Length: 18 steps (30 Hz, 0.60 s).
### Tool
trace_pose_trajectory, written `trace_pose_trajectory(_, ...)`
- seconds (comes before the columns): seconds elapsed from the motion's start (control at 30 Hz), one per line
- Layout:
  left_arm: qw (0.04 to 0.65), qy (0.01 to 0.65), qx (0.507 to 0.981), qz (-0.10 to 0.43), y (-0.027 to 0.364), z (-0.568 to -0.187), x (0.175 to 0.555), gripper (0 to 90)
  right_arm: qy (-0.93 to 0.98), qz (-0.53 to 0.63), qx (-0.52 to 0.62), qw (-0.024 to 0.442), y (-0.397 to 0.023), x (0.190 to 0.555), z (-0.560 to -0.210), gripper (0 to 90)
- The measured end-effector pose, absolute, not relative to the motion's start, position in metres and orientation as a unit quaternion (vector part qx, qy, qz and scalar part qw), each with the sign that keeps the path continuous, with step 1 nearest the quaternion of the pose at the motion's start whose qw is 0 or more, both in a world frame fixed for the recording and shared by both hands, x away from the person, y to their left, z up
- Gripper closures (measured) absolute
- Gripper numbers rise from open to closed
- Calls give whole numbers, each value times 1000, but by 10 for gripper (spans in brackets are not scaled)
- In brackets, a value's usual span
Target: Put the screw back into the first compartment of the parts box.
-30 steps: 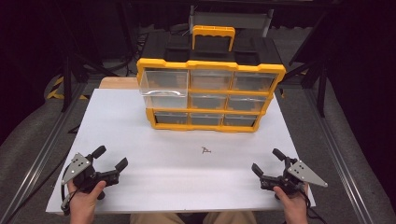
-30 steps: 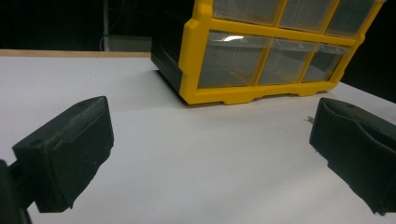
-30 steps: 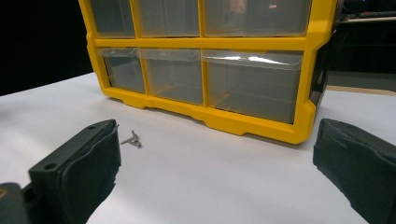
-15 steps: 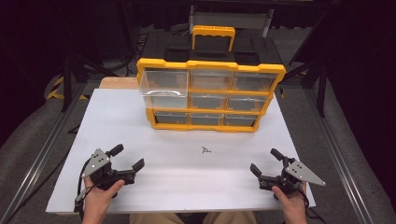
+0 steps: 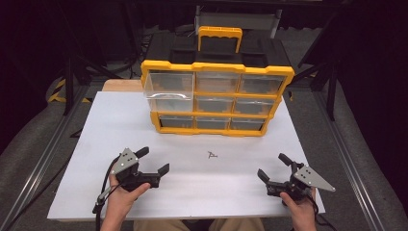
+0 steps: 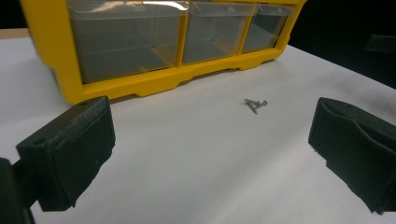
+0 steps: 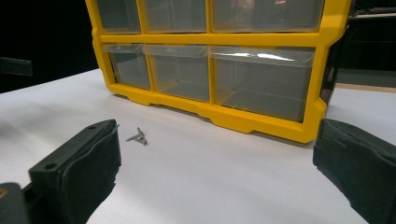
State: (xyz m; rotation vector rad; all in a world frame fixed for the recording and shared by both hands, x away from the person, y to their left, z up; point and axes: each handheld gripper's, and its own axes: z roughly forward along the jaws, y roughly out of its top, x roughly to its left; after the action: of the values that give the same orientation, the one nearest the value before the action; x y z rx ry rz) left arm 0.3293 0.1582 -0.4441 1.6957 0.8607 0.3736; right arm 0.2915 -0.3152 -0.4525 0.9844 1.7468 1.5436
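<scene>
Lying loose on the white table (image 5: 96, 144) before the yellow drawer organizer (image 5: 216, 98), small screws (image 5: 212, 154) appeared light, stiff, slippery, best pinched across the shanks; left gripper (image 5: 154, 163) and right gripper (image 5: 273, 167) gaped empty.

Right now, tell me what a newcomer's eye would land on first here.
The yellow organizer with clear drawers stands at the far middle of the white table, its top-left drawer pulled out. In front of it, a few small screws lie loose on the table. Nearest the person, the left hand-held gripper and the right hand-held gripper sit low at either side, both open and empty.
</scene>
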Motion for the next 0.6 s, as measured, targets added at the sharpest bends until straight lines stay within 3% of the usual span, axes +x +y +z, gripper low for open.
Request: trace_pose_trajectory(0.6,516,357,768,127,95,-437,354,25,665,579,367,295,-313,292,-454,17)
